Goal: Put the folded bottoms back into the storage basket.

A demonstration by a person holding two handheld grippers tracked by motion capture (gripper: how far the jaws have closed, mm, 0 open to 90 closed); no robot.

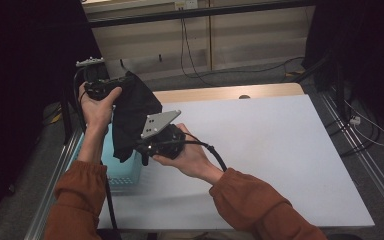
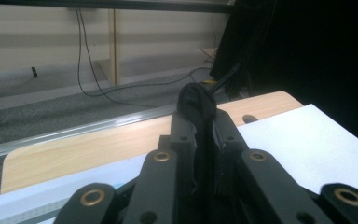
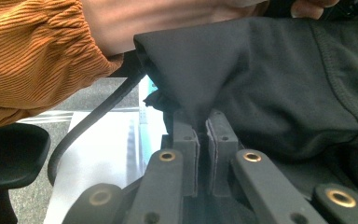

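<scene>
Orange sleeves (image 1: 260,207) enter at lower frame. Both the left gripper (image 1: 125,82) and the right gripper (image 1: 141,147) are clamped on a black garment (image 1: 132,112), probably lifting it from the teal basket (image 1: 122,172) at lower left.

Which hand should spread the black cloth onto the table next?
Probably the right: its tool grips the black cloth low, beside the white table. The left tool holds its top edge higher, over the teal basket.

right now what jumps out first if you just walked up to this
A black cloth held up in the air over the table's left edge, pinched by both grippers. The left gripper clamps one edge up high, the right gripper another lower down. Below it stands a light blue basket beside the white table.
</scene>
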